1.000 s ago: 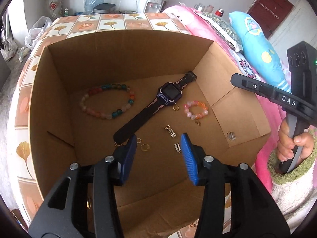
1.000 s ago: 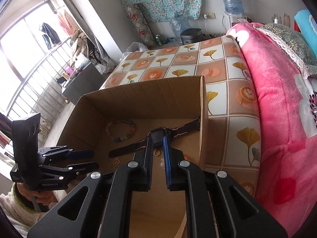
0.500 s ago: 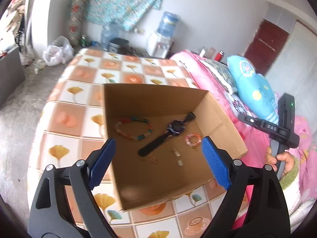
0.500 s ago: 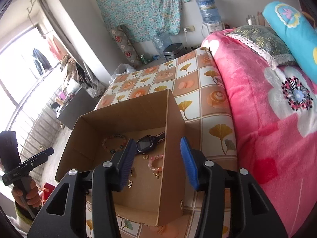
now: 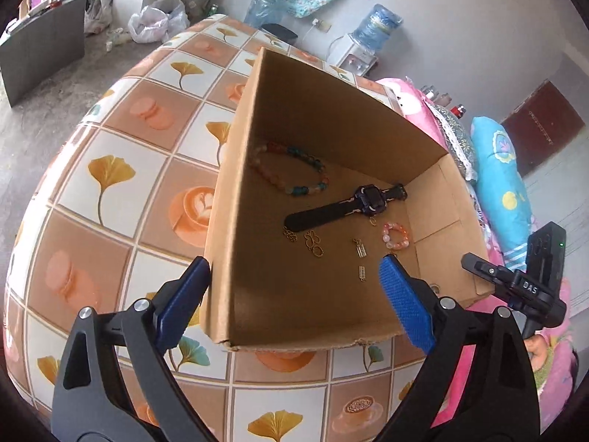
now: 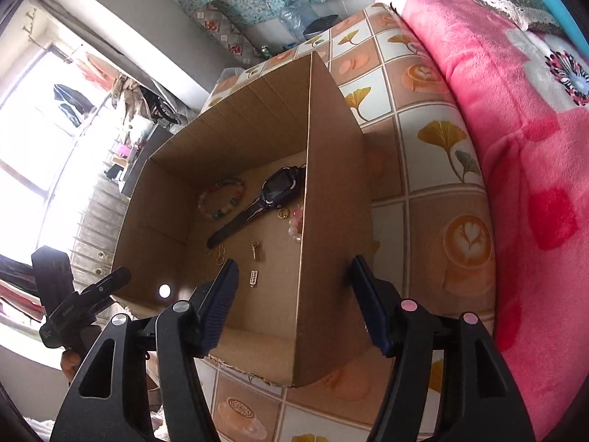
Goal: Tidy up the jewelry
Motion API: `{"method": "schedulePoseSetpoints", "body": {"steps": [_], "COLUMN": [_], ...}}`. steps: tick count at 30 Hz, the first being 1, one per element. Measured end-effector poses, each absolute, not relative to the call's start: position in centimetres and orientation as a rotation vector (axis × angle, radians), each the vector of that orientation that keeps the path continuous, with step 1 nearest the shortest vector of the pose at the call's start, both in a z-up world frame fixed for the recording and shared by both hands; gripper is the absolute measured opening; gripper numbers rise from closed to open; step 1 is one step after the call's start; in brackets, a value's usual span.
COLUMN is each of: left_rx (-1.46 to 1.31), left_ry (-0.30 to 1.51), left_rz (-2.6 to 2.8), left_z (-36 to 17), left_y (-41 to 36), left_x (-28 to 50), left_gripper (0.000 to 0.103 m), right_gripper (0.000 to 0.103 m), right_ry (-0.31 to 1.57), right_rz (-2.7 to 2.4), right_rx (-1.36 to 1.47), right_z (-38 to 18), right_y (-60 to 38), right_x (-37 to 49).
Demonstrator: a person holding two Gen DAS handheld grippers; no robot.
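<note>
An open cardboard box [image 5: 235, 202] stands on the tiled tabletop. On its floor lie a black watch [image 5: 349, 206], a large bead bracelet [image 5: 287, 173], a small pink bead bracelet [image 5: 395, 235], gold rings [image 5: 314, 245] and small charms [image 5: 360, 248]. My left gripper [image 5: 294, 294] straddles the box's left wall near the front corner. Its jaws are opening, and the pads do not press on the wall. My right gripper [image 6: 294, 294] straddles the right wall [image 6: 331, 221], one finger inside and one outside. Its jaws are also opening and hold nothing.
The table [image 5: 121, 184] carries a cloth with leaf and coffee-cup tiles. A pink blanket [image 6: 515, 147] covers the bed along the box's right side, with a blue pillow [image 5: 504, 191] behind. A water dispenser [image 5: 364, 48] and a grey cabinet [image 5: 36, 55] stand further off.
Both grippers have pulled back out of the box and opened wide. Each has shifted sideways and rolled, and now spans a side wall of the box. The jewelry lies unmoved.
</note>
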State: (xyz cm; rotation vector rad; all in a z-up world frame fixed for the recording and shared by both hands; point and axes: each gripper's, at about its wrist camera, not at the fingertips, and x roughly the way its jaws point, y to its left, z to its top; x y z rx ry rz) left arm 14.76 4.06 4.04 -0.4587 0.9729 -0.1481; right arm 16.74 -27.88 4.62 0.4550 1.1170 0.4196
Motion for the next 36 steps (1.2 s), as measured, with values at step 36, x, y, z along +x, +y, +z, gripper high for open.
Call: {"method": "schedulePoseSetpoints", "body": {"steps": [36], "left_rx": [-0.421], "left_ry": [0.901], "left_rz": [-0.256], "left_z": [3.7], "left_y": [5.6], "left_x": [2.4], "left_gripper": [0.089], "right_gripper": [0.062], "right_ry": [1.072], "right_rz": [0.304], "right_rx": [0.454], "right_z": [6.8], "right_y": [-26.9], "right_x": [0.2]}}
